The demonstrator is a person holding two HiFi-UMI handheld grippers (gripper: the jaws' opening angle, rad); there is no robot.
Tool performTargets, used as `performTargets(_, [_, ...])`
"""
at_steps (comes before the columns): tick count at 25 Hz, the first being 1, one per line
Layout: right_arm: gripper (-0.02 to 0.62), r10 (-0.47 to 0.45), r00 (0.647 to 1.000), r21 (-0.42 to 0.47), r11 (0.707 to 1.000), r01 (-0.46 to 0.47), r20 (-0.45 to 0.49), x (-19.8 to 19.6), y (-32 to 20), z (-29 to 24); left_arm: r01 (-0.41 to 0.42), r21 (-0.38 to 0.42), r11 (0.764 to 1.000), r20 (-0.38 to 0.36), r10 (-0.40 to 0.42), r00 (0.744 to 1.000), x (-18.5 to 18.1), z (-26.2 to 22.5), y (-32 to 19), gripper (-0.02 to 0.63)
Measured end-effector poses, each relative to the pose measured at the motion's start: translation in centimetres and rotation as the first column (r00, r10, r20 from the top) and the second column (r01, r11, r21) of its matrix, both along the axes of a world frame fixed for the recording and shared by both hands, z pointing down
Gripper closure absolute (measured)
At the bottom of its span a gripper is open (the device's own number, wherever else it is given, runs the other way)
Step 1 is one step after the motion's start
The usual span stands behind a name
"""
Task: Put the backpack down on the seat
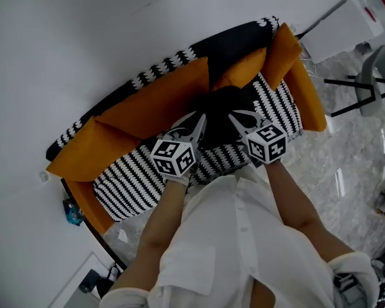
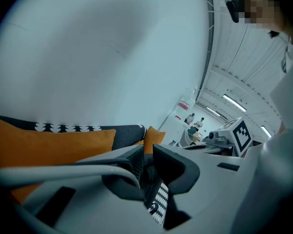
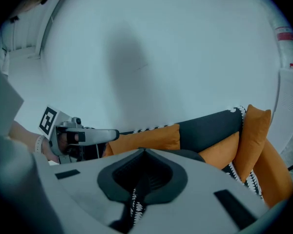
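A black backpack lies on the black-and-white zigzag seat of a sofa, against the orange back cushions. Both grippers reach into it from the front. My left gripper has its tips at the backpack's left edge. In the left gripper view its jaws stand close together with dark fabric in the narrow gap. My right gripper is at the backpack's right edge. In the right gripper view its tips meet, and a dark strip of the backpack runs between the jaws.
A long orange back cushion and a smaller orange cushion line the sofa back. The white wall is right behind. A grey stool and a white cabinet stand at the right on the marble floor.
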State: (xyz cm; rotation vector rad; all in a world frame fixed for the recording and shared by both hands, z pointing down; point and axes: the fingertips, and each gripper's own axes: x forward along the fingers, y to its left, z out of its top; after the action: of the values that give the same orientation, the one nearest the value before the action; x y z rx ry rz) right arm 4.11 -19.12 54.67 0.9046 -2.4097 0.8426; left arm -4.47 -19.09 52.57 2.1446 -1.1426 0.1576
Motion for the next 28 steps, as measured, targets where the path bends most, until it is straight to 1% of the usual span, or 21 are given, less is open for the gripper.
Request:
performTargets(5, [0.577,-0.052,0.998,0.05,0.997,0.053,-0.027,-0.2,0.6,-0.6,0.0,0.0,1.0,0.001,0.0,1.0,0.1,-0.1,0.4,0.534])
performTargets(20, [0.578,-0.058,0.998,0.039,0.997,0.06,-0.04,0.1,1.5,0.1,0.001,-0.016,1.0,-0.003,-0.001,1.0,0.6,0.4,1.1,0.535])
performTargets(28, [0.578,-0.071,0.997,0.048,0.996,0.072,-0.037,-0.3,1.6,-0.3,0.007,-0.018,1.0,-0.006,-0.007,1.0,0.5,0.4,1.2,0.537])
